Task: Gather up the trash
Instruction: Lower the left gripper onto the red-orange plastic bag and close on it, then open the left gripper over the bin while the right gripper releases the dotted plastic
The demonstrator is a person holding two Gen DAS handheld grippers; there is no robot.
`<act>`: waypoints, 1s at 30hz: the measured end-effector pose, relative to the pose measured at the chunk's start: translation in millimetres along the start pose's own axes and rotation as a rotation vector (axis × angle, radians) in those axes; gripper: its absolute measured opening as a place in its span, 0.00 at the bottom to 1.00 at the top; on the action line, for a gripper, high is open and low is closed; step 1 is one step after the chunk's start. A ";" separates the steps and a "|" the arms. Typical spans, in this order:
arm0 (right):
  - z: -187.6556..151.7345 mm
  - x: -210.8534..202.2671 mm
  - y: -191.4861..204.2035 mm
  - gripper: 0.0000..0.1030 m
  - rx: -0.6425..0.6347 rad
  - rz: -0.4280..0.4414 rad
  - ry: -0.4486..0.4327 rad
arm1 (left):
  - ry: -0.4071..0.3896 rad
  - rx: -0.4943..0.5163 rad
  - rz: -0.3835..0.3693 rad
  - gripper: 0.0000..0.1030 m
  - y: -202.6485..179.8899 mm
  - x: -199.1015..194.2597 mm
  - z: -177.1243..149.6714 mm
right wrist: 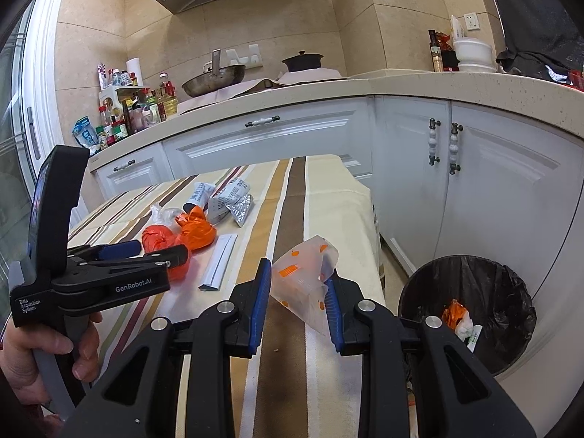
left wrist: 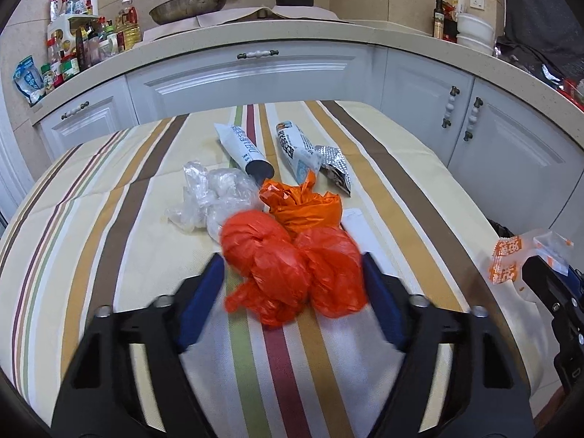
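The right gripper (right wrist: 297,314) pinches a translucent wrapper (right wrist: 304,284); next, carry it to the bin (right wrist: 471,314) at 3 o'clock. The left gripper (left wrist: 292,292), spread, straddles the red bag (left wrist: 292,270).

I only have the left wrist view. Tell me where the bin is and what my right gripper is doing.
Observer: The trash bin stands on the floor past the table's right edge, lined with a black bag.
Operator: Report what's in it.
Observer: An orange scrap and some white pieces lie at its bottom.
Operator: Now the right gripper.
Observer: The right gripper holds a translucent wrapper with orange print between its blue pads, above the table near that edge, not yet over the bin.
Operator: Name anything on the table I might miss.
Observer: A flat white packet lies right of the red bag, mostly hidden in your view.
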State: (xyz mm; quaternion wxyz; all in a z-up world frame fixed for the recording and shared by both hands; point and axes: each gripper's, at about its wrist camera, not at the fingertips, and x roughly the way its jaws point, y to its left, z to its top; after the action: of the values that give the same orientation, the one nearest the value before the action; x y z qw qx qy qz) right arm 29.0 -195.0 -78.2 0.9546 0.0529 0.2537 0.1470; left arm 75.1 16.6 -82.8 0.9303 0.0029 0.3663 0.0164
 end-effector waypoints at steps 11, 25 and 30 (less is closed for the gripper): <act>0.8 0.1 0.6 0.28 -0.002 -0.006 0.001 | -0.042 0.054 -0.036 0.16 2.2 -14.7 -10.0; 4.8 -20.9 4.5 0.28 -0.019 -0.050 -0.038 | -0.119 0.092 -0.052 0.06 6.2 -60.7 -15.6; 8.1 -30.4 0.3 0.28 -0.020 -0.084 -0.057 | -0.145 0.104 -0.082 0.06 -2.3 -72.5 -12.0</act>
State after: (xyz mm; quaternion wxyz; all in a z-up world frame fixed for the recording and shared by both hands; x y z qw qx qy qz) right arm 7.9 -204.3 -56.9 0.9672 0.0366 0.2269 0.1078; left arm 14.0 11.8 -42.2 0.9529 0.0374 0.2982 -0.0411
